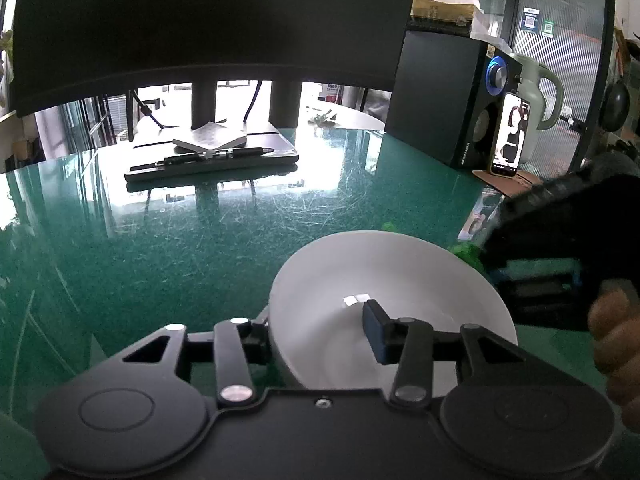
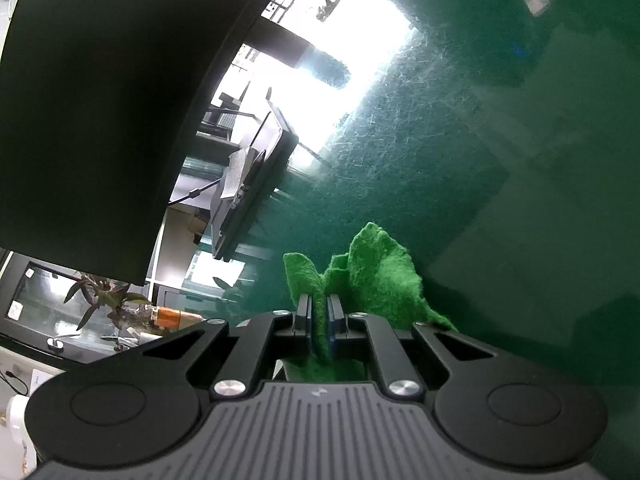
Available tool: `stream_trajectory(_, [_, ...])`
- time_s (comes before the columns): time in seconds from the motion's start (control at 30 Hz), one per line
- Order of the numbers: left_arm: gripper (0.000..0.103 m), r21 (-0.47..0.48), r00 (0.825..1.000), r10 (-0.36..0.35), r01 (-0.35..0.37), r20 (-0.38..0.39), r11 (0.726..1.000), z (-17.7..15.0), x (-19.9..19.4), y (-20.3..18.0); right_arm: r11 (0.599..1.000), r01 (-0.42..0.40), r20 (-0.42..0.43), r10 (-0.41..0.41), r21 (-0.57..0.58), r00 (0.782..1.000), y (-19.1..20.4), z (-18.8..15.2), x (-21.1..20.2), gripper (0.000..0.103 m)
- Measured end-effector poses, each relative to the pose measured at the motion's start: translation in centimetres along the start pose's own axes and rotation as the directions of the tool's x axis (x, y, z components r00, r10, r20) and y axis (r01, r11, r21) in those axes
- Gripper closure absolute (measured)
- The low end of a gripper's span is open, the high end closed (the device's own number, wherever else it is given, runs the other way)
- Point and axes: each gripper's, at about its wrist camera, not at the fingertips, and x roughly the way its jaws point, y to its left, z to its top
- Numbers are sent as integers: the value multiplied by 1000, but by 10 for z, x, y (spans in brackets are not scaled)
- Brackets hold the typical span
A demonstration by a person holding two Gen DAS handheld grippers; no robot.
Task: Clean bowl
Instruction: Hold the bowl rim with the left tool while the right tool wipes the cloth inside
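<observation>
White bowl (image 1: 392, 304) sits upright on the green table (image 1: 160, 248), toward the near right part of the surface in the left wrist view, interior bare apart from two small bright reflections. Left gripper (image 1: 318, 334) straddles the near-left rim: one finger outside the wall, the other finger with its blue pad inside the bowl. Whether the pads actually press on the wall cannot be told from this view. Right gripper (image 2: 319, 322) has its jaws closed on a green felt-like cloth (image 2: 372, 276); the cloth stands up in crumpled folds between and beyond the pads, above the bare green surface. In the left wrist view, the right gripper's dark body sits at the bowl's far right side, with a bit of green cloth showing at the rim there and a person's fingers (image 1: 612, 320) wrapped round the handle. Toward the far edge of the table: a large dark monitor (image 1: 208, 20) on its stand base, a pen (image 1: 216, 155) and a small open notebook (image 1: 210, 139) on that base. Far right corner: black speaker (image 1: 448, 100) with a blue-lit knob, phone (image 1: 510, 136) leaning against it with screen lit, pale green kettle (image 1: 538, 96) behind.
</observation>
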Motion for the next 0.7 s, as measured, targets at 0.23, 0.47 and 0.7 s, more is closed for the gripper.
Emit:
stream_trajectory(0.23, [59, 5, 1000, 5, -5, 2, 1000, -1, 0, -1, 998, -14, -25, 15, 62, 1000, -19, -20, -33, 94])
stream_trajectory(0.47, [58, 6, 1000, 11, -11, 5, 1000, -1, -1, -2, 1000, -12, 34, 11, 19, 999, 0, -8, -24, 94])
stream_trajectory(0.7, [57, 6, 1000, 6, -6, 4, 1000, -1, 0, -2, 1000, -26, 42, 26, 16, 999, 7, -2, -8, 93])
